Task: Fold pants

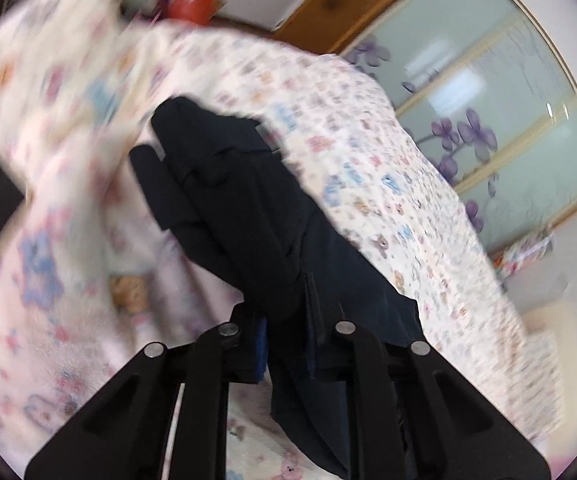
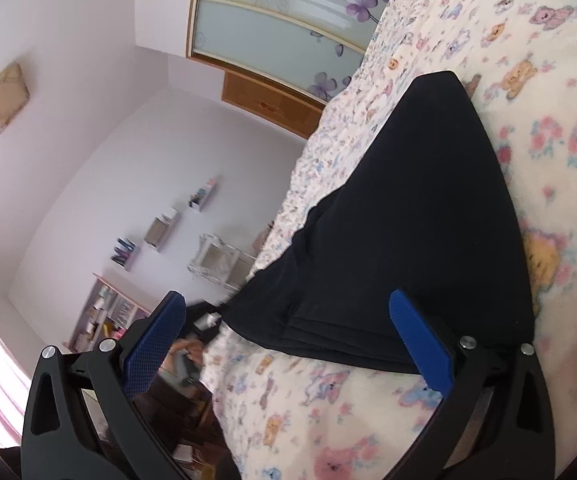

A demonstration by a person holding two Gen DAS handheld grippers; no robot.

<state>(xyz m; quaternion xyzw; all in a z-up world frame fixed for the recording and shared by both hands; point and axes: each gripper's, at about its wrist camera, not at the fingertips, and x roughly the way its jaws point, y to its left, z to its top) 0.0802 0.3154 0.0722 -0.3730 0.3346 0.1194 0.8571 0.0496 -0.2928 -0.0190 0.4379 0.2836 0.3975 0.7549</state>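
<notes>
Left claw [image 1: 284, 344]: closed on a bunch of the dark fabric — a fold of the pants [image 1: 248, 208] is seen pinched between the pads, with the rest hanging and trailing away over the bed [image 1: 388, 152]. The view is blurred.

Pants, left wrist view: the cloth is seen lifted clear of the bedcover at the near end and bunched into thick ridges; the far end is seen resting on or just above the patterned bedcover — which of the two cannot be told.

Right claw [image 2: 288, 340]: wide open, nothing gripped; the blue pads are held to either side of the near edge of the pants [image 2: 400, 240], apart from the cloth.

Pants, right wrist view: a flat, layered stack is seen on the bed [image 2: 548, 160], several edges lying on top of one another at the near end, so at least one fold is judged already made.

Progress: judged roughly midway — the legs appear doubled over, yet one end is held up and the bundle is still long.

Left to do: the lifted end is to be laid over the flat part, then smoothed.

Containers: small open boxes [image 2: 162, 232] are fixed to the far wall; their contents are too small to be told. None is in use for the task.
</notes>
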